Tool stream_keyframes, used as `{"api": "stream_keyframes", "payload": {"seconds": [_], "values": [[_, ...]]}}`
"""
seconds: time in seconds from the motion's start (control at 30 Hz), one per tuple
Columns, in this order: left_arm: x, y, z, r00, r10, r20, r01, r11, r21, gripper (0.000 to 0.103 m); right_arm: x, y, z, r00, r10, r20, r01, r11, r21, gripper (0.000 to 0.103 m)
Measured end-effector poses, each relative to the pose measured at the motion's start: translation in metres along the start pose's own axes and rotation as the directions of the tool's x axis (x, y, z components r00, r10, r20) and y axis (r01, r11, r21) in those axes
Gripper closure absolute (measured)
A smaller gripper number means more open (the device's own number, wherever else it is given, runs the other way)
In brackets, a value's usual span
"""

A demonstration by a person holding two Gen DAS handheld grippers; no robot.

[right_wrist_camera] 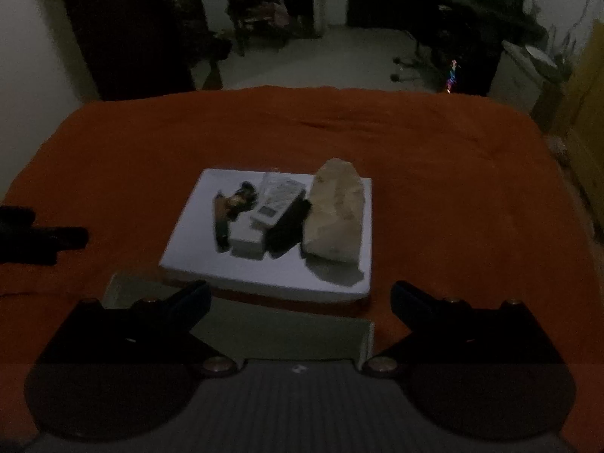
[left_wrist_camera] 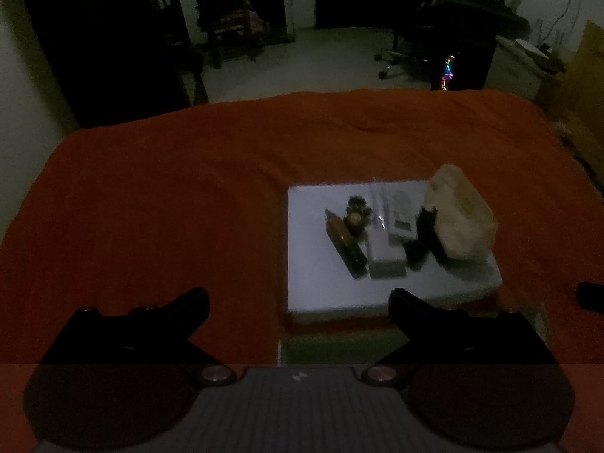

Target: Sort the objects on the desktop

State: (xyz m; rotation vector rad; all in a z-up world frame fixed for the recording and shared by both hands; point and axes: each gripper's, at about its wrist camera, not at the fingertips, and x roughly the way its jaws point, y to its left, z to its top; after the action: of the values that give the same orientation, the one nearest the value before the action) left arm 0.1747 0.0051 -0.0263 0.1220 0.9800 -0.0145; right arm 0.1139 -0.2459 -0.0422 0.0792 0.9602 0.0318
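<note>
A white flat board lies on the orange cloth. On it lie a brown pen-like case, a small dark round object, a white box, a white remote, a black object and a beige tissue pack. My left gripper is open and empty, just short of the board. My right gripper is open and empty at the board's near edge.
A greenish-grey shallow box sits on the orange cloth just before the board. The other gripper shows at the edge of each view. Beyond the table stand chairs and a dark desk.
</note>
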Motion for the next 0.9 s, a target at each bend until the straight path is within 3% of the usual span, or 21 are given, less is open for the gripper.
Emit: {"api": "stream_keyframes", "payload": {"seconds": [0.23, 0.37, 0.63, 0.77, 0.9], "values": [[0.07, -0.008, 0.03, 0.996, -0.053, -0.067, 0.054, 0.998, 0.013, 0.0, 0.06, -0.028, 0.034, 0.997, -0.061, -0.041, 0.062, 0.998, 0.006, 0.0], [0.11, -0.008, 0.04, 0.988, -0.09, -0.126, 0.088, 0.996, -0.02, 0.0, 0.093, -0.041, 0.051, 0.995, -0.054, -0.082, 0.058, 0.997, 0.046, 0.002], [0.164, -0.016, 0.057, 0.975, -0.108, -0.195, 0.114, 0.993, 0.02, 0.0, 0.152, -0.048, 0.082, 0.988, -0.045, -0.145, 0.045, 0.999, -0.004, 0.004], [0.196, -0.019, 0.063, 0.964, -0.132, -0.231, 0.132, 0.991, -0.017, 0.0, 0.177, -0.045, 0.098, 0.986, 0.014, -0.165, -0.01, 1.0, 0.024, 0.006], [0.227, -0.021, 0.062, 0.951, -0.17, -0.258, 0.154, 0.985, -0.081, 0.001, 0.196, -0.039, 0.109, 0.976, 0.104, -0.189, -0.09, 0.993, 0.078, 0.02]]}}
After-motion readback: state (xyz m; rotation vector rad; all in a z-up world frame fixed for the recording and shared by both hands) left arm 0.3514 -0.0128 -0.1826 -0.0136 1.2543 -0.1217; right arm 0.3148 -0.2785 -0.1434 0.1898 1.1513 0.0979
